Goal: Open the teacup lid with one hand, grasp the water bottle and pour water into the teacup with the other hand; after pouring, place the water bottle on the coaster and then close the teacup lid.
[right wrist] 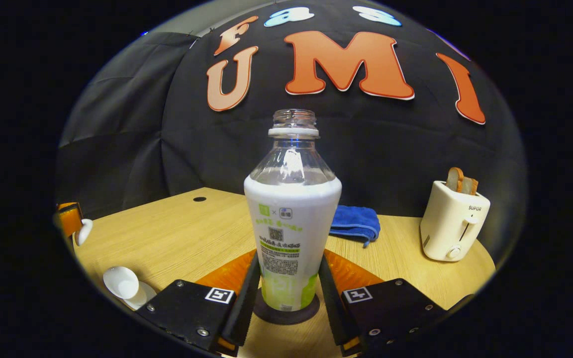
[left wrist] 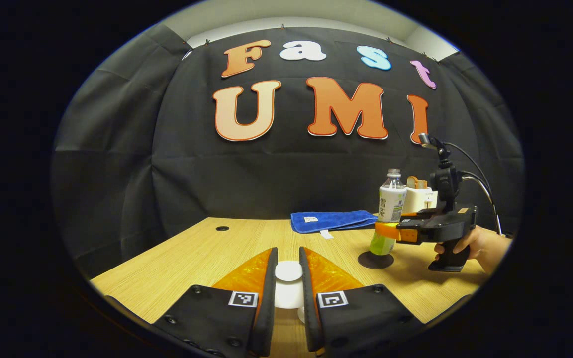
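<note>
A capless water bottle with a white and green label stands upright on a dark round coaster. My right gripper is shut on its lower body, a finger pressing each side. In the left gripper view the bottle and coaster are to the right, with the right gripper around the bottle. My left gripper is shut on the white teacup lid. The right gripper view has the left gripper with the lid at the far left, above the open white teacup.
A cream toaster with bread slices stands at the right rear of the wooden table. A folded blue towel lies behind the bottle. A hand holds the right gripper's grip. A small dark hole marks the table's far left.
</note>
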A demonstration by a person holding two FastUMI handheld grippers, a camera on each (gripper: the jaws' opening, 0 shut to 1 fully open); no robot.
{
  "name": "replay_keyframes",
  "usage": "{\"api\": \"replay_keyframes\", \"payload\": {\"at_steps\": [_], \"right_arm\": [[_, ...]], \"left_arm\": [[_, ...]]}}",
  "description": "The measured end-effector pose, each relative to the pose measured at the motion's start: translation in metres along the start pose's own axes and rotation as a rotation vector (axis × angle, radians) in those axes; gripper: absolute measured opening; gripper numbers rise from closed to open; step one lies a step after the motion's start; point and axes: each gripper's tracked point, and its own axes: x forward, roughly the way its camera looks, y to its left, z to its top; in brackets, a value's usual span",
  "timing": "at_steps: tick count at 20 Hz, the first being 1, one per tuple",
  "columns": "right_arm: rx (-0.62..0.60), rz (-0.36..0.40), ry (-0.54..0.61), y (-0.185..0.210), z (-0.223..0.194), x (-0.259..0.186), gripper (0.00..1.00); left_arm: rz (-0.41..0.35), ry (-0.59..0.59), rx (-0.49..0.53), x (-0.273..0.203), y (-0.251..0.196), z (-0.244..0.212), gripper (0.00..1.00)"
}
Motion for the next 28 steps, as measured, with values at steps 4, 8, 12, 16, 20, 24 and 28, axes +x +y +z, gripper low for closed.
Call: {"api": "replay_keyframes", "payload": {"at_steps": [4,8,12,16,20,24,28], "right_arm": [[0.014,0.002,0.035,-0.001,-0.014,0.005,0.65],[-0.001,0.009,0.045,0.002,-0.020,0.007,0.65],[-0.001,0.017,0.045,0.003,-0.021,0.006,0.66],[0.006,0.034,0.063,0.002,-0.027,0.005,0.70],[-0.002,0.029,0.065,-0.002,-0.029,-0.003,0.81],[-0.013,0.022,0.049,-0.008,-0.023,-0.018,0.91],[-0.025,0.017,0.030,-0.012,-0.016,-0.033,0.96]], "left_arm": [[-0.005,0.012,-0.005,0.002,-0.002,-0.003,0.30],[-0.007,0.022,-0.007,0.004,-0.004,-0.006,0.30],[-0.017,0.033,-0.016,0.007,-0.009,-0.010,0.30],[-0.020,0.047,-0.028,0.008,-0.013,-0.015,0.30],[-0.029,0.059,-0.031,0.012,-0.021,-0.022,0.30],[-0.043,0.073,-0.030,0.014,-0.031,-0.029,0.29],[-0.062,0.089,-0.030,0.016,-0.041,-0.038,0.30]]}}
